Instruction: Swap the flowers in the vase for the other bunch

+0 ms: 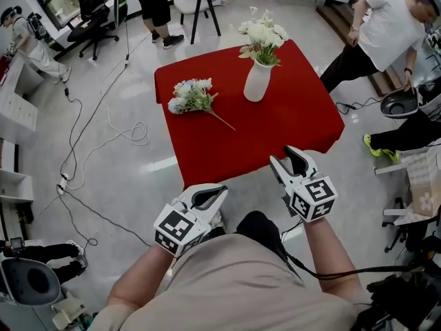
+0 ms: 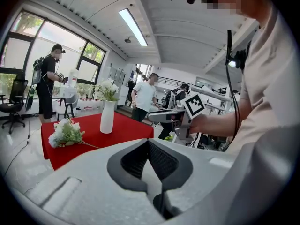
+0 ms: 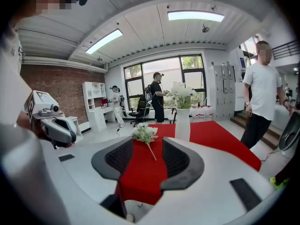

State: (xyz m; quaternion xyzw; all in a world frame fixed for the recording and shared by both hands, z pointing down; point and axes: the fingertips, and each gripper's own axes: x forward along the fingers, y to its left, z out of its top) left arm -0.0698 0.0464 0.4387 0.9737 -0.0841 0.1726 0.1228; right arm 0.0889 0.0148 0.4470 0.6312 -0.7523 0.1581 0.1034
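A white vase (image 1: 257,81) with white flowers (image 1: 263,33) stands near the far side of the red table (image 1: 289,116). To its left a loose bunch (image 1: 193,96) of pale blue and white flowers lies flat, stem toward me. Both grippers hover off the table's near edge, well short of the flowers. My left gripper (image 1: 222,190) is shut, its tips meeting with nothing between them. My right gripper (image 1: 284,155) is open and empty. The right gripper view looks between the jaws at the bunch (image 3: 145,134) and the vase (image 3: 183,124). The left gripper view shows the bunch (image 2: 65,132) and the vase (image 2: 107,117) off to the left.
A person in a white shirt (image 1: 389,29) stands at the table's far right. Another person (image 1: 155,5) stands behind it beside a stool (image 1: 200,5) and an office chair (image 1: 93,16). Cables (image 1: 103,136) trail over the floor on the left.
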